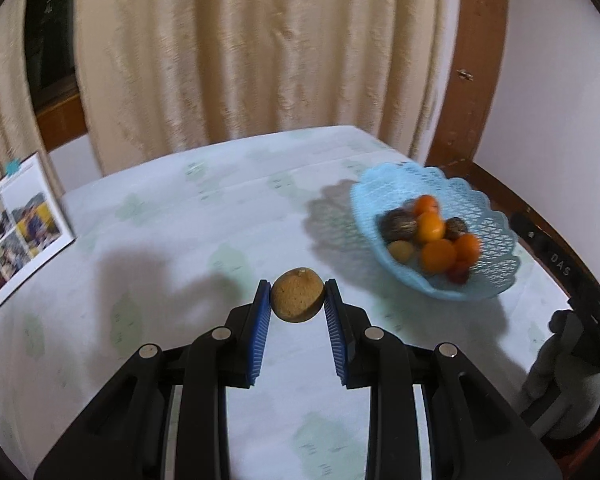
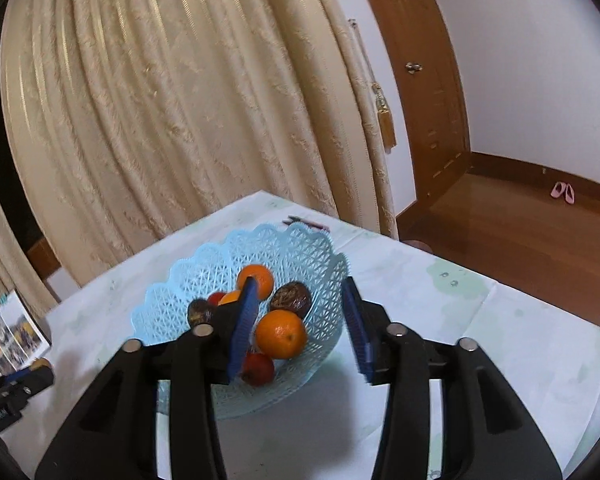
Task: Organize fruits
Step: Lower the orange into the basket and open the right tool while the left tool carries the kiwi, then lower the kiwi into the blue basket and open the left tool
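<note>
A brownish round fruit (image 1: 297, 295) sits clamped between the blue fingers (image 1: 261, 320) of the left gripper (image 1: 297, 294), lifted above the tabletop (image 1: 180, 220). Beside it to the right stands a light-blue lattice basket (image 1: 492, 216) holding oranges (image 1: 438, 255) and darker fruits. The right gripper (image 2: 300, 312) hovers over this basket (image 2: 172, 300), fingers spread wide, holding nothing

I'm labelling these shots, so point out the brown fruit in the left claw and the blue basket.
brown fruit (image 1: 297, 295), left wrist view, middle of its skin.
blue basket (image 2: 300, 248), right wrist view, far lattice wall.
</note>
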`<state>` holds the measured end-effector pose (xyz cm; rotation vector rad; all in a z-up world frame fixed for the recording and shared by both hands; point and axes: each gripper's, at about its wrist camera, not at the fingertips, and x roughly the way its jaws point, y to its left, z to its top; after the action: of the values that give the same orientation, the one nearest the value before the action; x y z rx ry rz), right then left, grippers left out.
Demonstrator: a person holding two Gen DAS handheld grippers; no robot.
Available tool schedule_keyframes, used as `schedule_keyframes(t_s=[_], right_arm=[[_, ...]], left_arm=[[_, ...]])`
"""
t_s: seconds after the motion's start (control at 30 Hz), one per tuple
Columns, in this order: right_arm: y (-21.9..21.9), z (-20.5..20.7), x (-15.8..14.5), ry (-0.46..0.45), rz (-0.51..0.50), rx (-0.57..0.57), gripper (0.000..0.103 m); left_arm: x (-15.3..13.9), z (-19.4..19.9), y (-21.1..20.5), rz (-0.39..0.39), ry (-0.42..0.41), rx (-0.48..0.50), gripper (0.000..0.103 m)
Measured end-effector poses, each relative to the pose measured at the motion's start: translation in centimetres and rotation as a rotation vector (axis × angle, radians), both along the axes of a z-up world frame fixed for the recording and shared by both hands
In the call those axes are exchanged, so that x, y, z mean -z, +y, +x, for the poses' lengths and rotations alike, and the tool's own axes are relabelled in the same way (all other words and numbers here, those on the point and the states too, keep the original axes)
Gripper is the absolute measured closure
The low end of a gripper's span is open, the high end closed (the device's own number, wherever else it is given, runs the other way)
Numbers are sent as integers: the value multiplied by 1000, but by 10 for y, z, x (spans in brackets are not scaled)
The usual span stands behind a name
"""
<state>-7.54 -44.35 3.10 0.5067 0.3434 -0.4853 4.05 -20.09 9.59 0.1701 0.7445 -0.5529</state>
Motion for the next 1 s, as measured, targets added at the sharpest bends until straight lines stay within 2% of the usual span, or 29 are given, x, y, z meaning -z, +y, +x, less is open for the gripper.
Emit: schedule_keyframes(t_s=[0.1, 0.5, 1.0], right_arm=[[-4, -9, -1, -27, 15, 32, 49], [-8, -11, 0, -27, 44, 52, 49], [-8, -14, -1, -38, 45, 72, 49]], left_arm=[[-2, -2, -22, -2, 0, 38, 75], [5, -12, -100, 9, -4, 160, 75], [17, -14, -116, 38, -4, 184, 75]])
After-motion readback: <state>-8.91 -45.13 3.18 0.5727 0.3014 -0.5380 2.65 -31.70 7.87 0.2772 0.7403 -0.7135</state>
